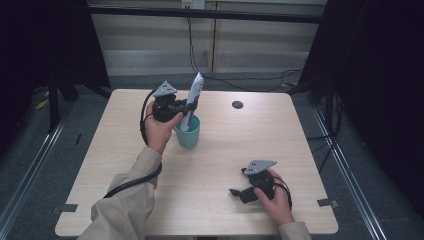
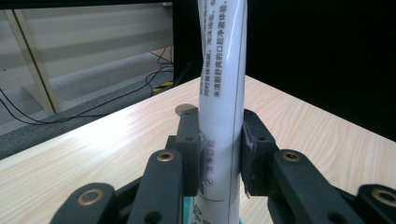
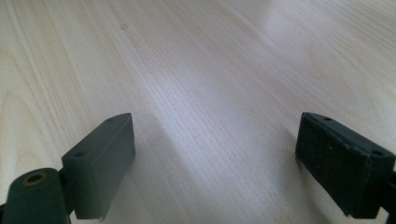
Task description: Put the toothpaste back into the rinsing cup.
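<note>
Your left gripper (image 2: 219, 156) is clamped on the white tube (image 2: 221, 93), which stands upright with its lower end inside the teal cup (image 1: 188, 133) near the table's (image 1: 125, 150) middle. Expect the tube to be light, soft and glossy (likely to dent or slip under a hard squeeze); the mid-body hold looks sound. Your right gripper (image 3: 215, 158) rests low over bare tabletop, jaws wide apart, holding nothing.

You get even overhead light on the table (image 1: 210, 165), dark surrounds, glare on the tube (image 2: 224, 70), soft shadows, slightly blurred close-up jaws.
</note>
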Demonstrator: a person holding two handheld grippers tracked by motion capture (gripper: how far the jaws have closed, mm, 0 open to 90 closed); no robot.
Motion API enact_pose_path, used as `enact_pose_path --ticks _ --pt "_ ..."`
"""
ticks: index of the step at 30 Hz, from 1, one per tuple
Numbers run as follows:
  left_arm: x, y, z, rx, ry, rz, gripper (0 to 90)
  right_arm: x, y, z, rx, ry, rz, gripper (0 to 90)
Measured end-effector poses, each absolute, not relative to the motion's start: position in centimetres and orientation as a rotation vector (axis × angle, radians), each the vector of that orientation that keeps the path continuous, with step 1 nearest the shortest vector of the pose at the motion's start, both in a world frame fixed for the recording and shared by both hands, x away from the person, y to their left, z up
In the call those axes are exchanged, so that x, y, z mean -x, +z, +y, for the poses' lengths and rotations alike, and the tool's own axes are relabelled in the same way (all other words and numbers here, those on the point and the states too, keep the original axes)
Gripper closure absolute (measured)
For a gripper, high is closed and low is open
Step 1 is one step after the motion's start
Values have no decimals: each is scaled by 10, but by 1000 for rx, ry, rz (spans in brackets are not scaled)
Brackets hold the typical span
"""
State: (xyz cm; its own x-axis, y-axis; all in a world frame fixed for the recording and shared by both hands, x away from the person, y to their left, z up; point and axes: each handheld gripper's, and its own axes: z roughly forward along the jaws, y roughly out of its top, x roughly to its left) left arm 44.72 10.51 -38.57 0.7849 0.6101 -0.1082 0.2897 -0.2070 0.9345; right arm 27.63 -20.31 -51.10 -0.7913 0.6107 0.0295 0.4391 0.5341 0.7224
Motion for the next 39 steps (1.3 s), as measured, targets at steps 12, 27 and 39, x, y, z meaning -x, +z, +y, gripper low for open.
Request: enact_pose_path --ticks 12,27,39 --pt "-453 -400 103 -1810 369 715 724 -276 -511 -203 -888 1104 2547 113" --pt "-452 -415 98 -1839 373 716 720 -276 -511 -203 -886 1104 2547 113" --pt "-451 -428 97 -1855 365 734 717 -276 -511 -203 -884 1104 2549 113"
